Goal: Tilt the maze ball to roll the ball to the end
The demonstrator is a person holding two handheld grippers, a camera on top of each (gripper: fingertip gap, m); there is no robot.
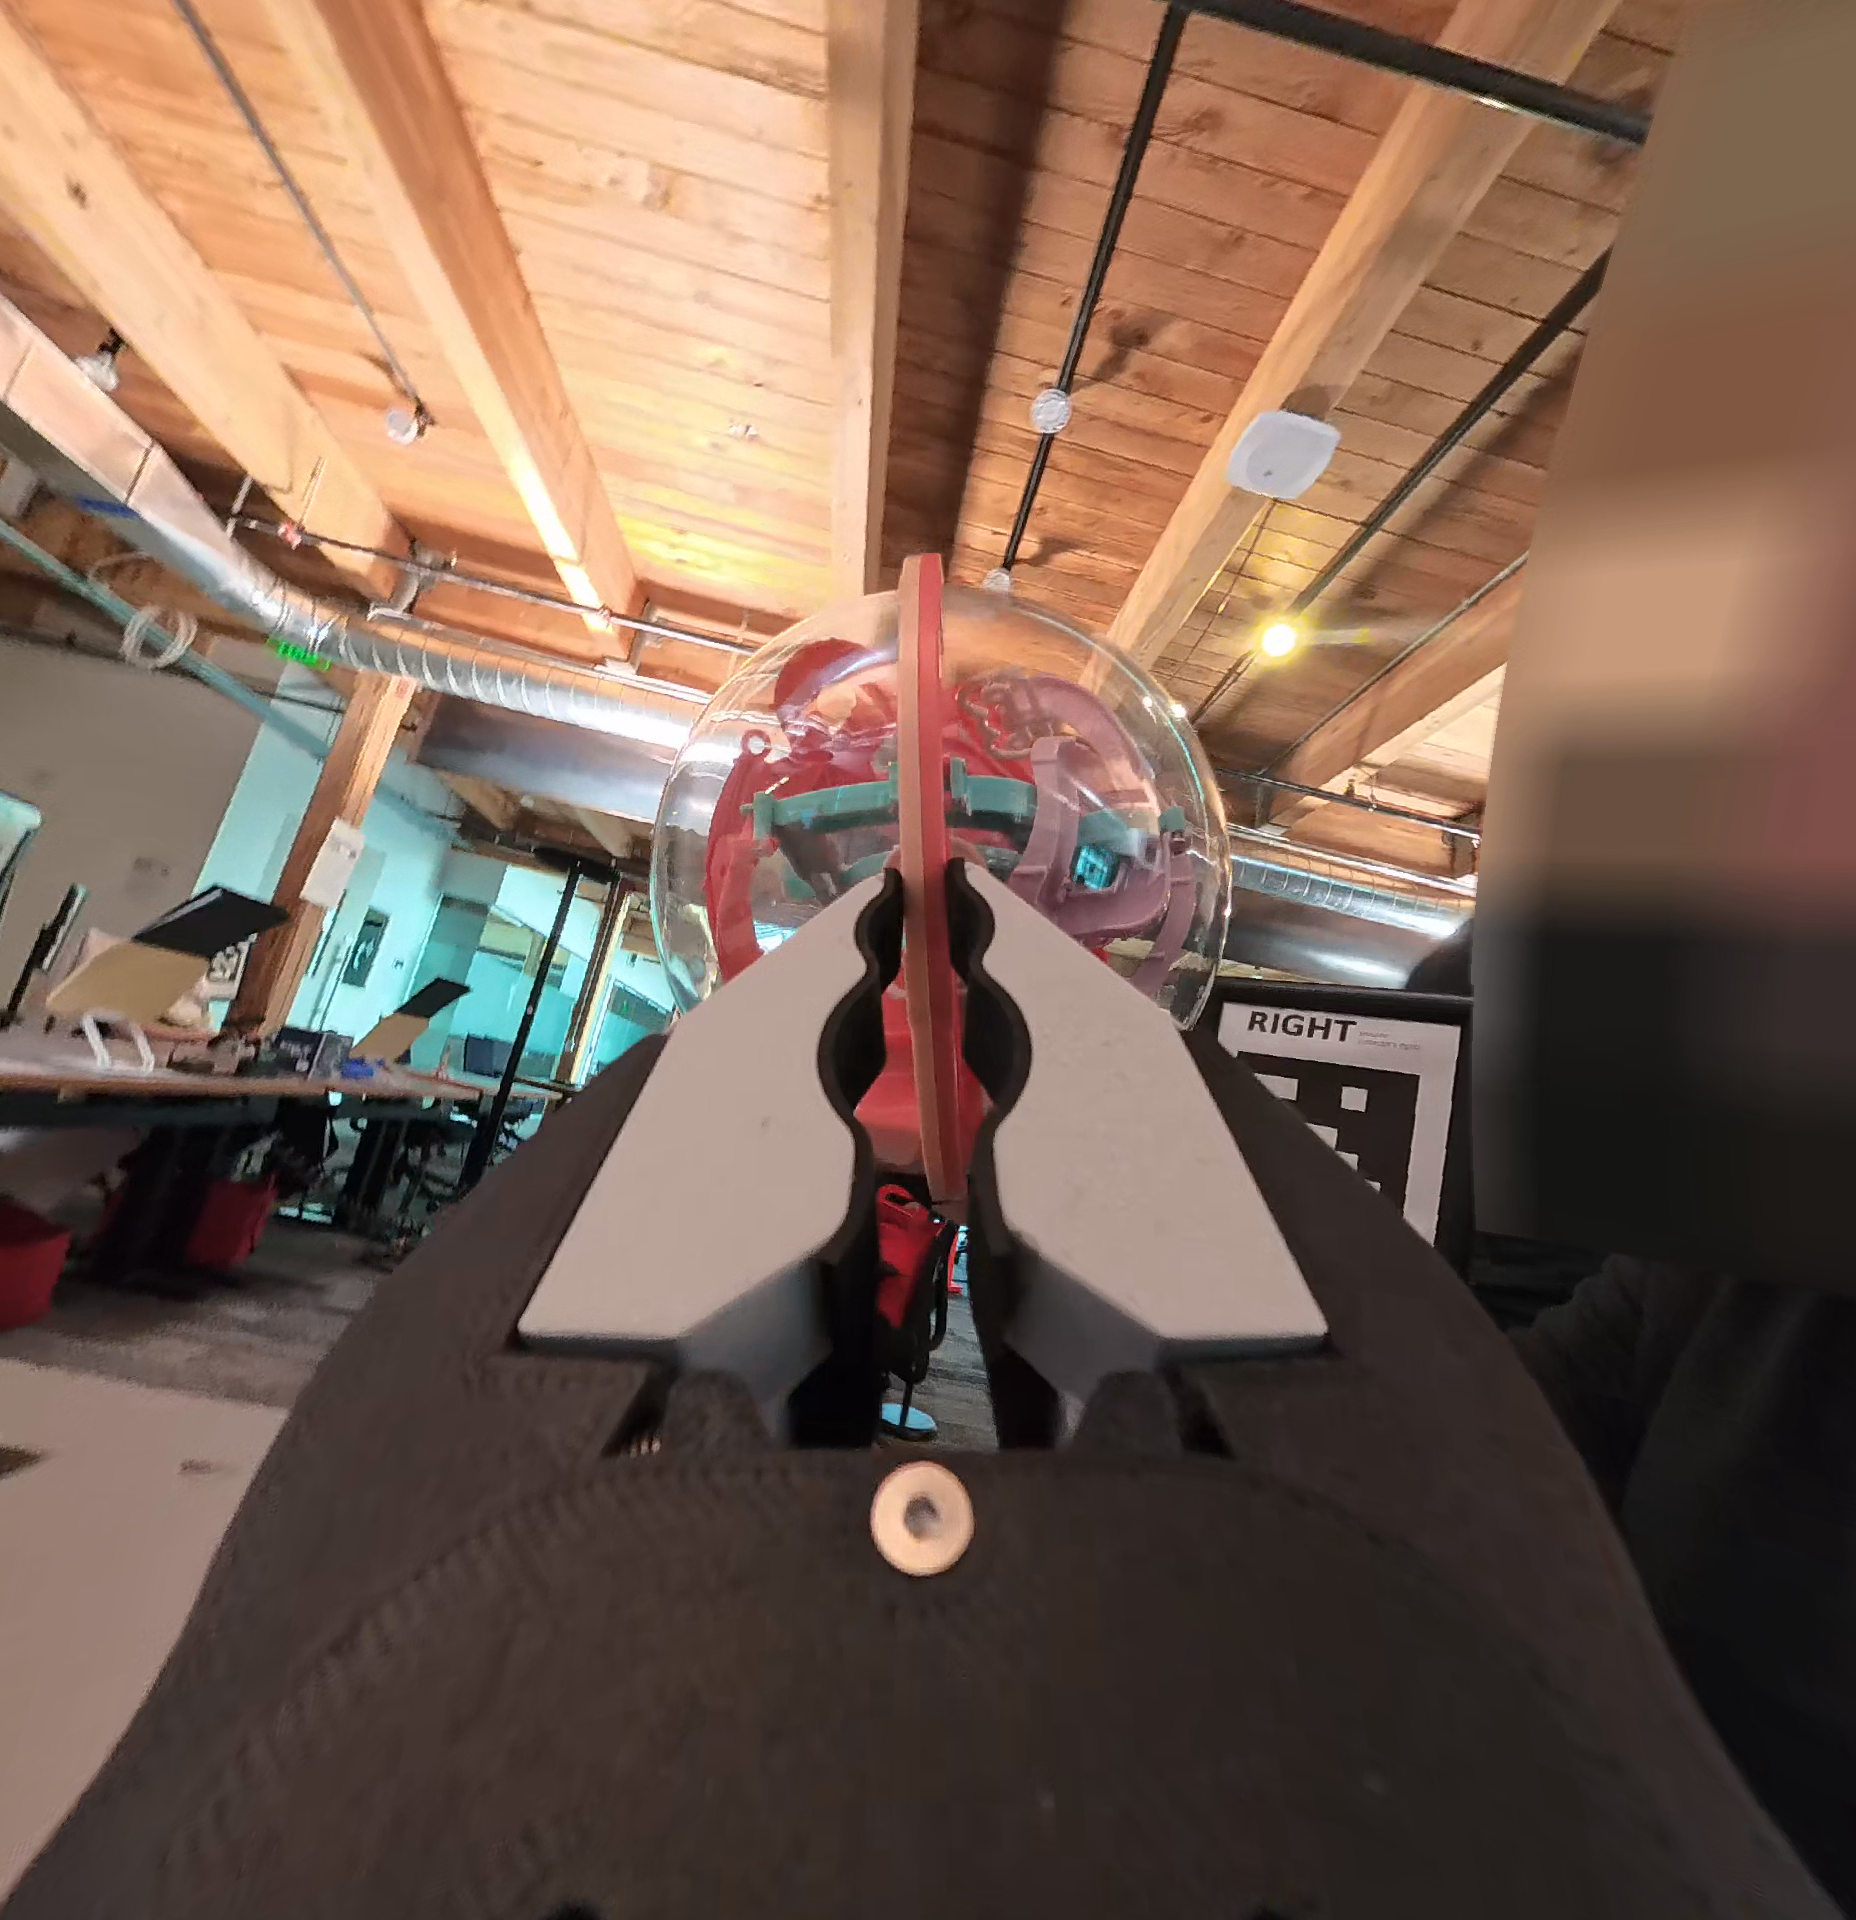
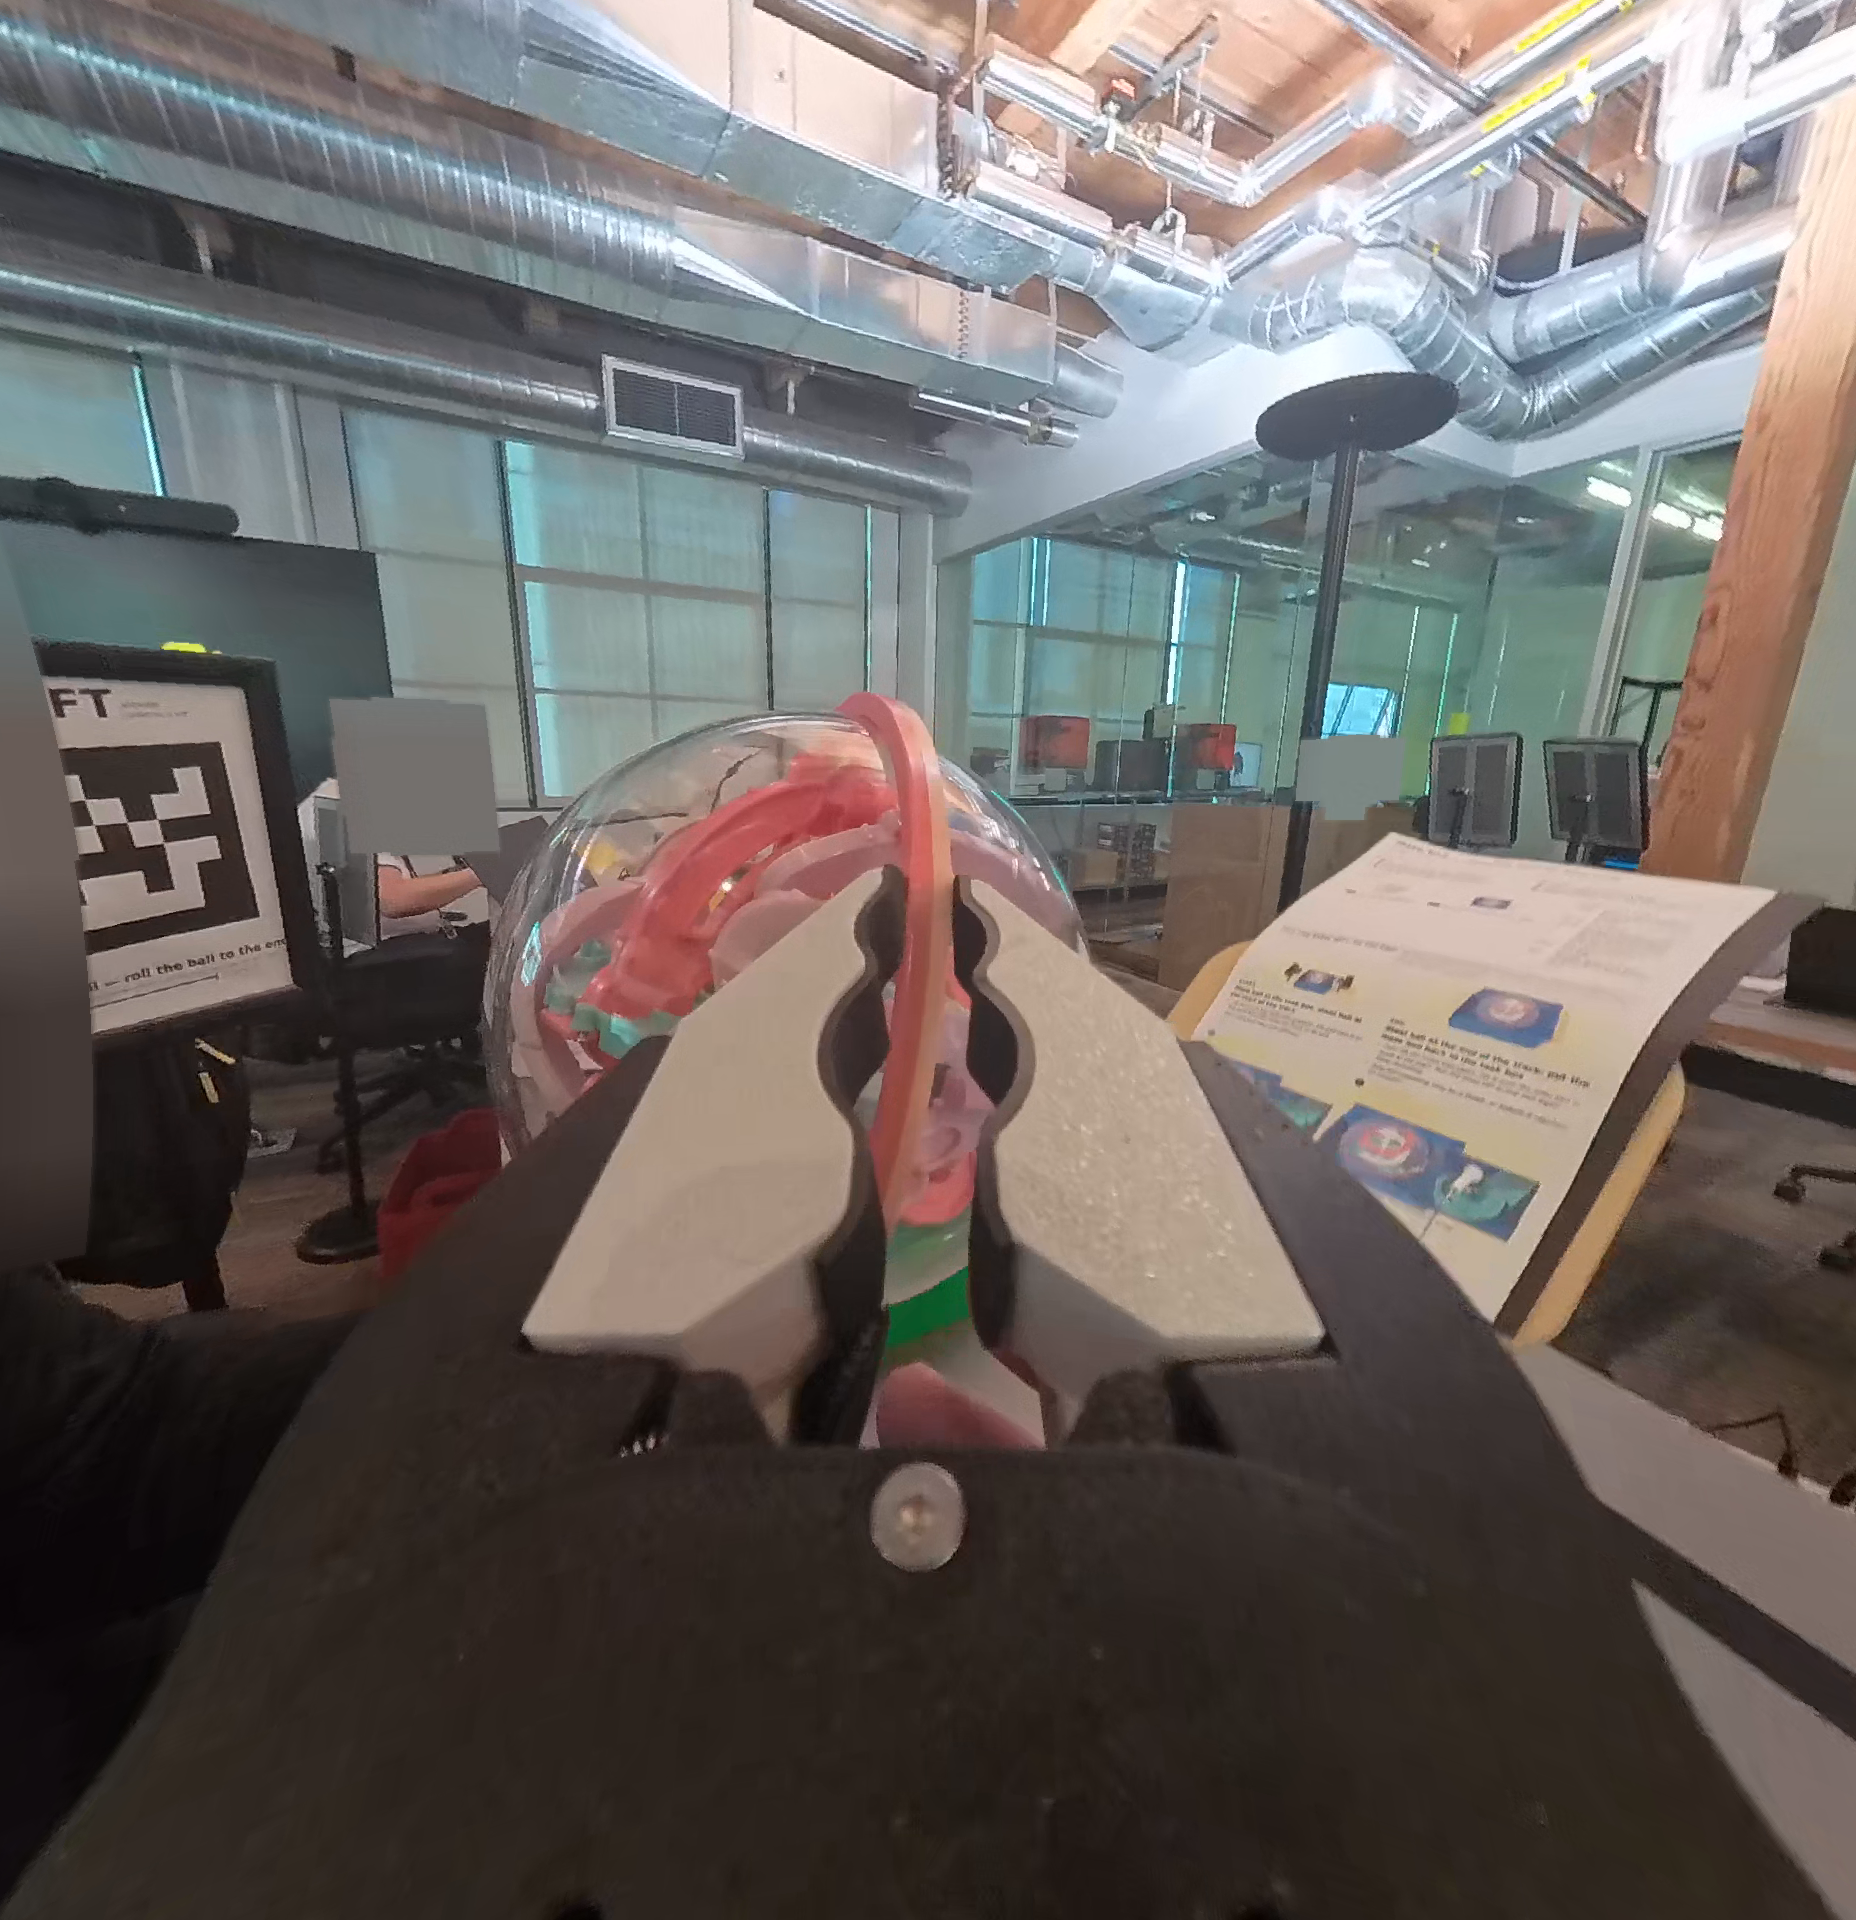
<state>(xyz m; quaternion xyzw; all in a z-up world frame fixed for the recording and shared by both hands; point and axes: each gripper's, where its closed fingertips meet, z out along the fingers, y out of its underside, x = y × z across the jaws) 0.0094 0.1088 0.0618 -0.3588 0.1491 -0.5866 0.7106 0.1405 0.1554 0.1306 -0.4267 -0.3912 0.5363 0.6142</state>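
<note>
Right now you hold one maze ball (image 1: 939, 810) up in the air with two grippers. Your left gripper (image 1: 924, 883) pinches its pink ring (image 1: 919, 727) edge-on, pointing up at the wood ceiling (image 1: 695, 260). Your right gripper (image 2: 922, 888) pinches that ring (image 2: 908, 790) too, held more level. Two black-and-white marker cards (image 2: 160, 831) and one printed sheet (image 2: 1475, 1039) carry writing.
</note>
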